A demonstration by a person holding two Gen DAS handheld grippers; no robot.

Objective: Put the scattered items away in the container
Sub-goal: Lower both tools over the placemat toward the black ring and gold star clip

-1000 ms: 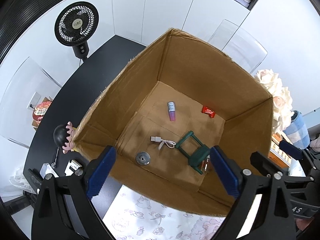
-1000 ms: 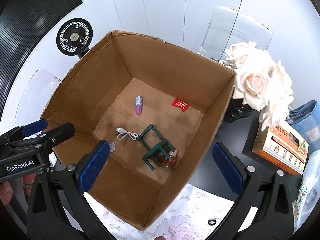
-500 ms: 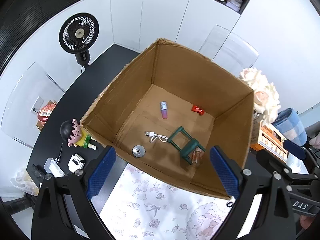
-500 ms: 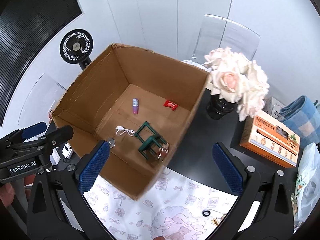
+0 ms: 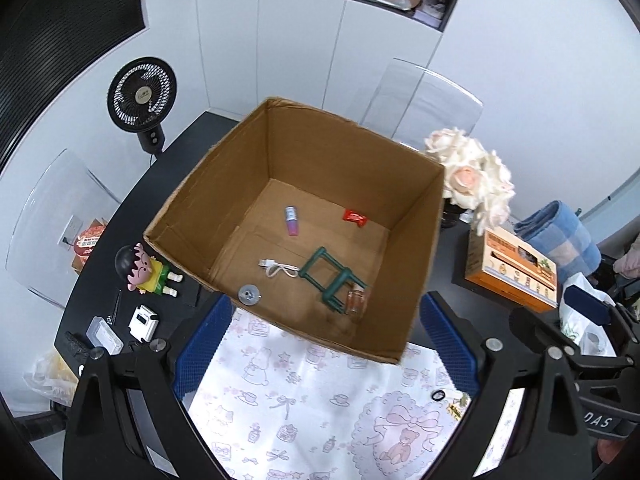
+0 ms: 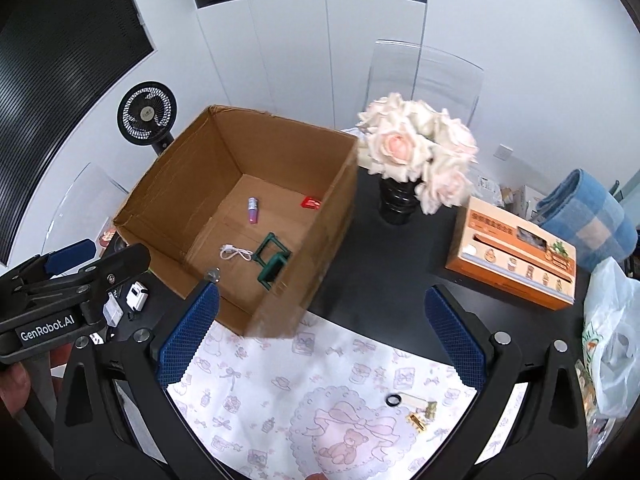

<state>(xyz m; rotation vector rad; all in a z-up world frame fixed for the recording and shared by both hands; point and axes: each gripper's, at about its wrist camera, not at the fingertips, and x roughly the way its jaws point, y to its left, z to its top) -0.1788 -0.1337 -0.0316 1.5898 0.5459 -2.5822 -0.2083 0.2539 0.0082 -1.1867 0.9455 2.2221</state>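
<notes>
The left gripper (image 5: 324, 344) and right gripper (image 6: 320, 338) both hang spread wide and empty, drawn back higher than a second ago, so the cardboard box (image 5: 416, 240) now looks smaller, toward 12 o'clock. A black ring (image 6: 393, 400) and gold bits (image 6: 418, 420) have come into view on the patterned cloth (image 6: 280, 400) at 5 o'clock.

each claw is built of matte black arms tipped with blue textured pads (image 6: 188, 344) and fixed by silver screws; white "genrobot.ai" lettering is seen on the left claw (image 5: 324, 354).
</notes>
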